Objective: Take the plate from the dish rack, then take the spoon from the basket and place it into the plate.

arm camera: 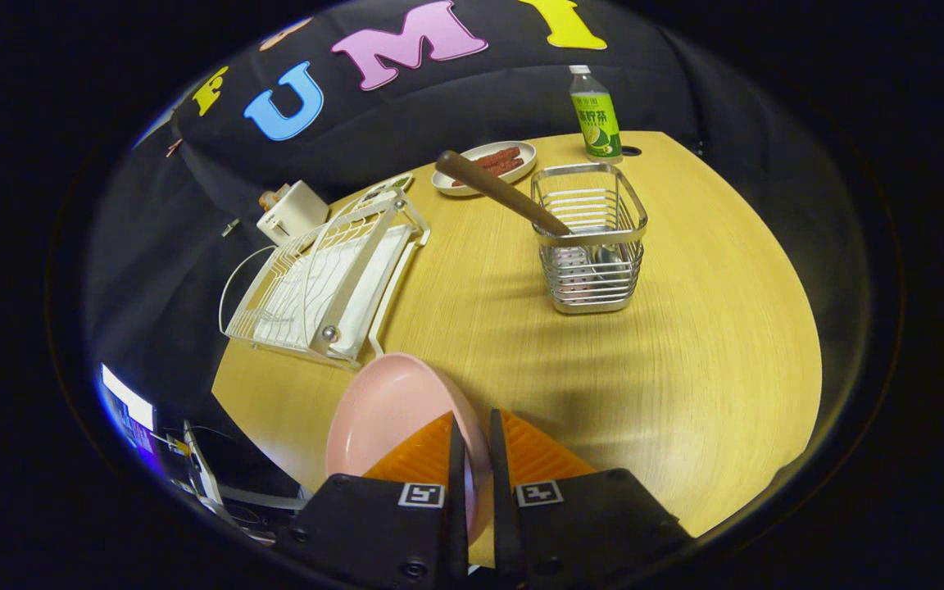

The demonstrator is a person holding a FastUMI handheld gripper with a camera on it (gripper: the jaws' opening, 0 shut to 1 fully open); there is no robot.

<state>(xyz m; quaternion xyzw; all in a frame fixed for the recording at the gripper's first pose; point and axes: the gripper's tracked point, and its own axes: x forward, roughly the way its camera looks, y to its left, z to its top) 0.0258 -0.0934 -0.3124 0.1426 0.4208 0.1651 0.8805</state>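
Tongs [472, 447] clamped on pink plate [394, 410] rim, white dish rack [324, 274] beyond, spoon [505, 192] in wire basket [591, 246]

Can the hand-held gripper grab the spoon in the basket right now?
Probably not yet. The hand-held gripper is shut on the pink plate, so its fingers are busy. The table path to the spoon in the basket looks free.

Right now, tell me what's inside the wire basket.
A spoon stands in the wire basket, brown handle leaning out, its bowl half hidden behind the wires. The tool is shut on the pink plate.
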